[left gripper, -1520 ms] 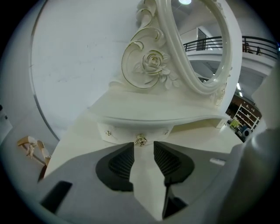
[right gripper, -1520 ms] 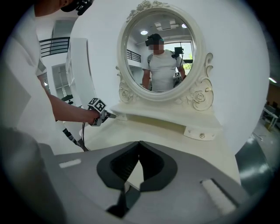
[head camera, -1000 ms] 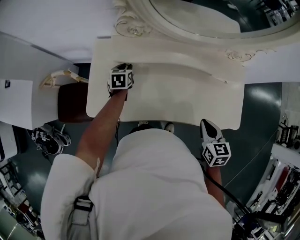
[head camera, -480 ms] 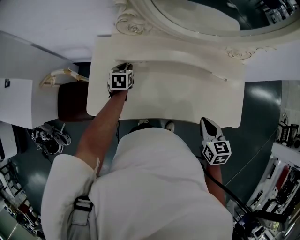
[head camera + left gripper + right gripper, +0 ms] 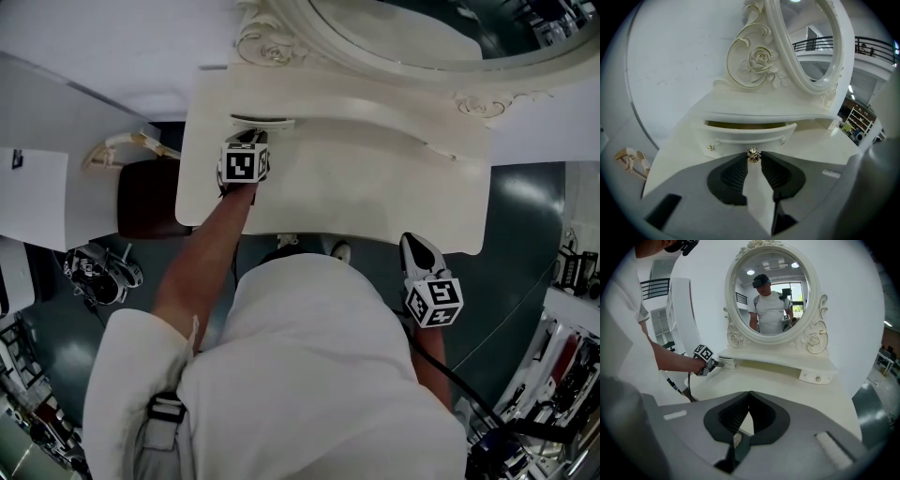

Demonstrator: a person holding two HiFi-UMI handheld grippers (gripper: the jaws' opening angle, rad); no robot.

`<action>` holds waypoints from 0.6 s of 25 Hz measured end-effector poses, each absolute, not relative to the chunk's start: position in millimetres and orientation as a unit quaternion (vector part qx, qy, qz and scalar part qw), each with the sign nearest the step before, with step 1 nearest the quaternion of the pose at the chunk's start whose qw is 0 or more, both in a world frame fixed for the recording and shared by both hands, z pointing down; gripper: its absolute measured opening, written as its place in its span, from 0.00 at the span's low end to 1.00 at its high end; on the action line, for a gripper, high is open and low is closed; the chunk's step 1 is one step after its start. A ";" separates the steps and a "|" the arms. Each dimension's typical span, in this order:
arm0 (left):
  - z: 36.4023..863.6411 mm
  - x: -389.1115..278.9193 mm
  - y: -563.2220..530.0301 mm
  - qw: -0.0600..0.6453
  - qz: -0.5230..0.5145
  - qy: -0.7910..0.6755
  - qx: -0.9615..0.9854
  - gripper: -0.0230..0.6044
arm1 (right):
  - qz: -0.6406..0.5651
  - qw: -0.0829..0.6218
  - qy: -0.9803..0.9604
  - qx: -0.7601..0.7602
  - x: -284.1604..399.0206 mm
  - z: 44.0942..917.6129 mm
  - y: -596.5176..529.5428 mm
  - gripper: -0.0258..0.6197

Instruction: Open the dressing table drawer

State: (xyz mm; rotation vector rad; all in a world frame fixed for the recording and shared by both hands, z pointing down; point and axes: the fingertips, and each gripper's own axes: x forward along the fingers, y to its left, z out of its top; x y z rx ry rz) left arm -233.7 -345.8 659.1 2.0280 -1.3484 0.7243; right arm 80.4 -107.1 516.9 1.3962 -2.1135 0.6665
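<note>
The small left drawer [image 5: 740, 136] of the cream dressing table [image 5: 375, 197] stands pulled out a little, with a dark gap along its top. My left gripper [image 5: 753, 155] is shut on the drawer's small metal knob [image 5: 752, 152], its pads pinching it from both sides. In the head view the left gripper [image 5: 251, 138] reaches to the drawer [image 5: 262, 123] at the table's back left. My right gripper [image 5: 750, 393] is shut with nothing between its jaws. It hangs off the table's front right edge [image 5: 413, 247], away from the drawers.
A matching small drawer [image 5: 816, 376] sits closed at the back right. The oval mirror [image 5: 769, 296] in its carved frame rises behind the shelf. A dark brown stool [image 5: 145, 202] stands left of the table. The white wall is right behind.
The left drawer has slid out slightly toward me, with the left gripper on its knob; a dark gap now shows above it. The right gripper has stayed put.
</note>
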 end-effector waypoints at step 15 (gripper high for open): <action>659.9 -235.9 -321.1 0.300 0.274 -0.501 0.764 0.19 | 0.242 0.259 -0.781 0.514 74.3 514.8 -96.9 0.04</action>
